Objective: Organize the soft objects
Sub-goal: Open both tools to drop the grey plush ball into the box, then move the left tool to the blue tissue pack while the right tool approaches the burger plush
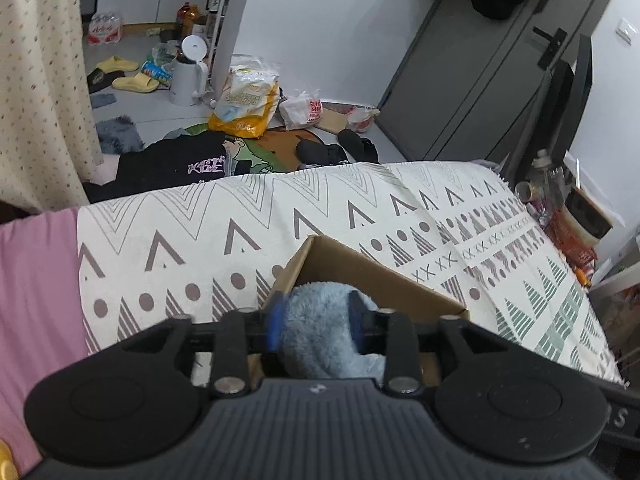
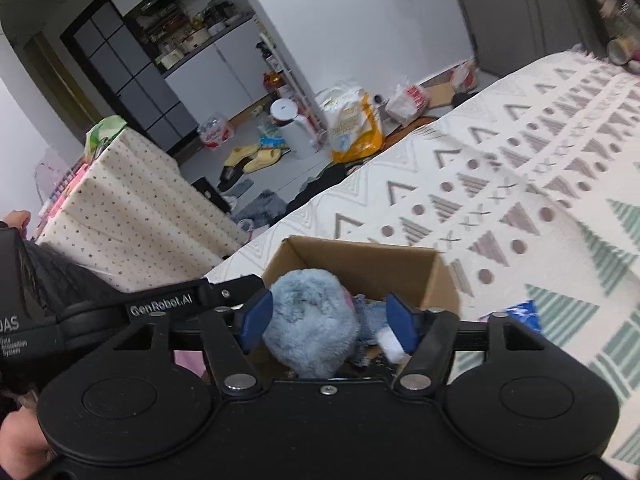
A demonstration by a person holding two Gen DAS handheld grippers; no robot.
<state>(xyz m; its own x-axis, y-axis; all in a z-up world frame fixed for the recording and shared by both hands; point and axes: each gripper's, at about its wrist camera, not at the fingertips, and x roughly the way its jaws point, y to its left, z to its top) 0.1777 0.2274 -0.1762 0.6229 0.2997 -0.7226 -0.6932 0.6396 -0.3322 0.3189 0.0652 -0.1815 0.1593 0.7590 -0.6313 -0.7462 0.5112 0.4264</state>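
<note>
Left wrist view: the left gripper (image 1: 316, 322) hangs right over the open cardboard box (image 1: 384, 280), which sits on the patterned bedspread (image 1: 200, 232). Its two blue pads (image 1: 277, 322) press into either side of a fluffy light-blue plush toy (image 1: 320, 332), so the claw is clamped on the toy. The toy bulges up between the pads, its lower part hidden behind the gripper body, and it sits at the near end of the box, level with the box's rim. Beyond the box the bedspread runs to the bed's far edge, and past that the floor is littered: a yellow bag (image 1: 246, 100), a white kettle (image 1: 187, 72) and yellow slippers (image 1: 126, 76) lie farther off to the left of the box. A grey door (image 1: 480, 80) stands behind the box to the right. A pink sheet (image 1: 36, 300) covers the bed left of the box.

Right wrist view: the right gripper (image 2: 327, 322) hovers over the same box (image 2: 360, 264), seen from the other side. Its pads (image 2: 258, 320) stand wide apart, with the plush toy (image 2: 312, 320) between them; the left pad is close to the fur, the right pad is clear of it, so this claw is spread and grips nothing. The toy's round furry head fills the near-left part of the box, with a darker blue knitted part and a bit of white beside it toward the right pad. A black arm of the other gripper reaches in from the left of the box. A spotted cloth (image 2: 132, 200) drapes furniture left of the box
</note>
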